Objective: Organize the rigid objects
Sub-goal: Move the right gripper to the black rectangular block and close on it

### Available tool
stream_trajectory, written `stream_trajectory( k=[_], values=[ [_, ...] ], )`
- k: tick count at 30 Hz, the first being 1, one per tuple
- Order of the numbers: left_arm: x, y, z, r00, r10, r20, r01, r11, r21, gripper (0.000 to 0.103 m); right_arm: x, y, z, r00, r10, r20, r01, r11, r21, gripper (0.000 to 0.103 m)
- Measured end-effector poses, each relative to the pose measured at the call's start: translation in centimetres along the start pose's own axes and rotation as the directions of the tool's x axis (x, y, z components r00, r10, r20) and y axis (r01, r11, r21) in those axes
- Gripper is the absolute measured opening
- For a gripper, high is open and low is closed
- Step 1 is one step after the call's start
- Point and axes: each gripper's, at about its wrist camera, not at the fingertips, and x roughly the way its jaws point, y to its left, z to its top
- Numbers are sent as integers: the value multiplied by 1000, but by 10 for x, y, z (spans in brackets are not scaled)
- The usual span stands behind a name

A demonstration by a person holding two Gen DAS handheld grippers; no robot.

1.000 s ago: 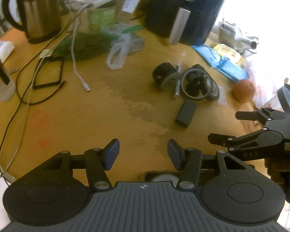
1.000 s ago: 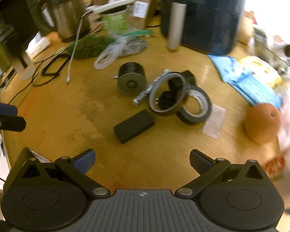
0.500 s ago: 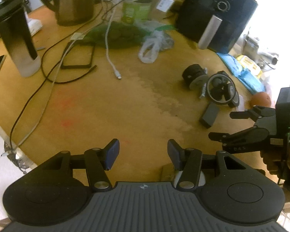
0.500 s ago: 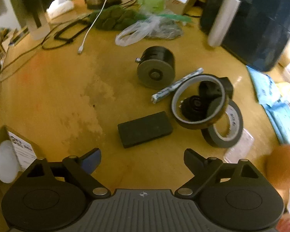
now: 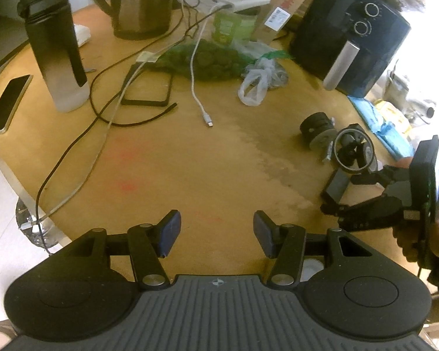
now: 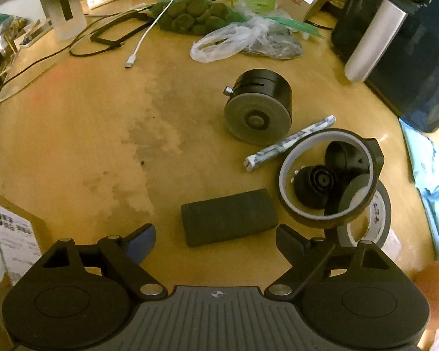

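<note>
A black rectangular block [image 6: 229,216] lies flat on the wooden table [image 6: 73,134], just ahead of my open, empty right gripper [image 6: 215,238]. Behind it stand a black cylinder with a grey face [image 6: 259,106], a rolled silver stick [image 6: 289,143], a tape roll leaning over black caps [image 6: 326,175] and a second tape roll [image 6: 377,219]. My left gripper [image 5: 216,229] is open and empty over the table's near edge. In the left wrist view the right gripper [image 5: 351,193] hovers by the block [image 5: 336,187].
A black air fryer [image 6: 406,44] stands at the back right, plastic bags [image 6: 237,38] and a green net of avocados [image 6: 190,14] at the back. Cables [image 5: 108,111], a bottle [image 5: 55,49], a phone [image 5: 8,102] and a kettle [image 5: 140,3] sit left. An orange [image 6: 436,280] lies at right.
My left gripper has pulled back and turned left, showing the bottle and phone. My right gripper has moved forward and down toward the black block. Both stay open.
</note>
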Motion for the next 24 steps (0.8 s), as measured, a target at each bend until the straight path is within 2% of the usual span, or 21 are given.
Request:
stream_trajectory(
  k=[8,11,24],
  values=[
    [-2,11,-5,1000,14,-11,-14,1000,-17,54,6,-9,5,998,48,29,-48,999,-16,89],
    [-2,12,-4,1000,14,-13,-14,1000,-17,54,8,-5,5,998,65,10,-65,997,-28,81],
    [3,3,0,1000,-6,-15,6,1000,20,54,6,2,0,999,52,10,-52,998,18,80]
  ],
)
